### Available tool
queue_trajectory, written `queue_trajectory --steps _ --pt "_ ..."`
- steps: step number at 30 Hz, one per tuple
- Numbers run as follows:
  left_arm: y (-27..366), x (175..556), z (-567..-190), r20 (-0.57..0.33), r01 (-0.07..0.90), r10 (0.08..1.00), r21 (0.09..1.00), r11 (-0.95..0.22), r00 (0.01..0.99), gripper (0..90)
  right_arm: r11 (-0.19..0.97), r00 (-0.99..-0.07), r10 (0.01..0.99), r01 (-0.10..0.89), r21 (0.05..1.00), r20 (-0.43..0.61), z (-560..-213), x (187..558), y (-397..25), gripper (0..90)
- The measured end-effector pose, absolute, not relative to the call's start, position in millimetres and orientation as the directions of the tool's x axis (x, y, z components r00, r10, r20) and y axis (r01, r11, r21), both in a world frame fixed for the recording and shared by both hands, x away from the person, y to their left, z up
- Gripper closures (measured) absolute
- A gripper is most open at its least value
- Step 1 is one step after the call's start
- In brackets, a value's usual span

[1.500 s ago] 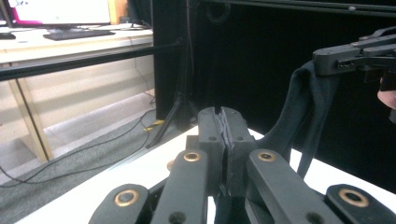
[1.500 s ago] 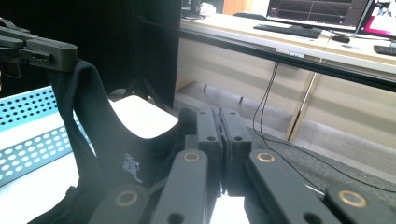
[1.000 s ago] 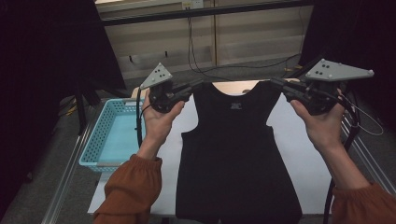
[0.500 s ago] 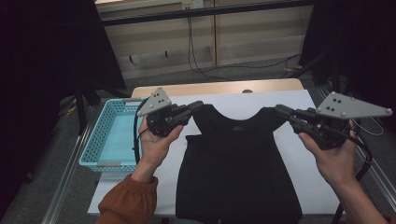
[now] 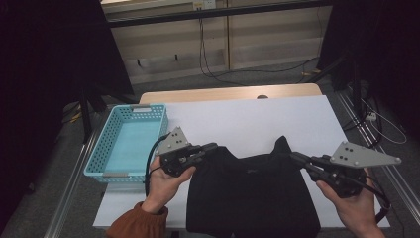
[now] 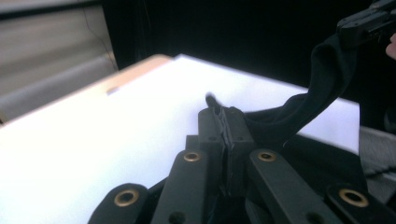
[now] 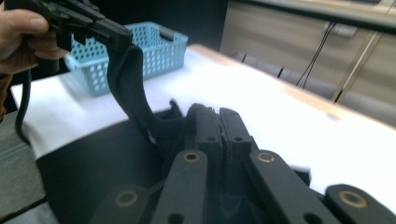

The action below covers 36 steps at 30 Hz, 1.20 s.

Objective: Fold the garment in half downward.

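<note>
black vest (image 5: 252, 193) pinched between both fingers

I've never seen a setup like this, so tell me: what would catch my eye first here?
Probably the black sleeveless top spread over the near half of the white table, pinched at its two shoulder straps. The left gripper and the right gripper each clamp one strap, held in a person's hands. Next, the bright blue basket at the table's left edge.
</note>
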<state>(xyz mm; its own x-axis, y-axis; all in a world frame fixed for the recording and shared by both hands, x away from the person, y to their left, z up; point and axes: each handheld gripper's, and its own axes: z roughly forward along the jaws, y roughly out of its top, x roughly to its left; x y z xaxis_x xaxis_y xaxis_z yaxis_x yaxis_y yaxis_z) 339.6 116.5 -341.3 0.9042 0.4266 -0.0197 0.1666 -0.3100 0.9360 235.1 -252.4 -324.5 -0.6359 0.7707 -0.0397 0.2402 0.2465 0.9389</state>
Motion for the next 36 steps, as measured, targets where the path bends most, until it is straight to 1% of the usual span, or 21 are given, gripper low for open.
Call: queue_trajectory --steps 4,10,12,16,19,21,26,30,32,34,35,36 --pt "118 331 -359 -0.041 0.199 0.414 0.916 -0.348 0.909 88.4 0.243 -0.642 0.767 0.289 0.926 -0.001 -346 228 -254 89.0" --pt "124 315 -380 -0.048 0.216 0.388 0.891 -0.4 0.92 88.4 0.233 -0.652 0.756 0.342 0.91 0.052 -371 216 -255 89.0" --pt "127 315 -390 -0.07 0.246 0.392 0.874 -0.419 0.917 88.4 0.243 -0.652 0.756 0.363 0.9 0.059 -380 214 -255 89.0" --pt "131 311 -406 -0.09 0.276 0.389 0.847 -0.454 0.917 88.3 0.271 -0.665 0.743 0.404 0.874 0.077 -398 215 -252 88.9" --pt "134 303 -416 -0.106 0.291 0.377 0.83 -0.477 0.92 88.3 0.287 -0.686 0.722 0.412 0.865 0.087 -403 213 -250 88.9" --pt "137 297 -418 -0.109 0.292 0.369 0.823 -0.488 0.923 88.3 0.32 -0.701 0.709 0.414 0.852 0.075 -408 211 -246 88.9" --pt "142 278 -422 -0.123 0.294 0.344 0.812 -0.504 0.931 88.3 0.374 -0.732 0.675 0.44 0.816 0.085 -422 204 -237 88.8" --pt "147 260 -422 -0.14 0.289 0.314 0.814 -0.504 0.939 88.3 0.377 -0.737 0.668 0.451 0.809 0.1 -426 197 -235 88.6" --pt "148 257 -423 -0.143 0.294 0.316 0.811 -0.506 0.938 88.0 0.396 -0.74 0.666 0.459 0.795 0.095 -429 195 -232 88.2" --pt "149 259 -426 -0.147 0.307 0.328 0.803 -0.511 0.933 86.6 0.405 -0.742 0.664 0.459 0.791 0.091 -431 196 -230 86.6" --pt "149 260 -427 -0.149 0.307 0.327 0.803 -0.511 0.933 85.7 0.407 -0.74 0.666 0.462 0.788 0.089 -432 196 -230 84.2" --pt "149 261 -427 -0.148 0.309 0.33 0.801 -0.513 0.932 82.9 0.409 -0.738 0.669 0.462 0.787 0.086 -432 197 -230 78.9"
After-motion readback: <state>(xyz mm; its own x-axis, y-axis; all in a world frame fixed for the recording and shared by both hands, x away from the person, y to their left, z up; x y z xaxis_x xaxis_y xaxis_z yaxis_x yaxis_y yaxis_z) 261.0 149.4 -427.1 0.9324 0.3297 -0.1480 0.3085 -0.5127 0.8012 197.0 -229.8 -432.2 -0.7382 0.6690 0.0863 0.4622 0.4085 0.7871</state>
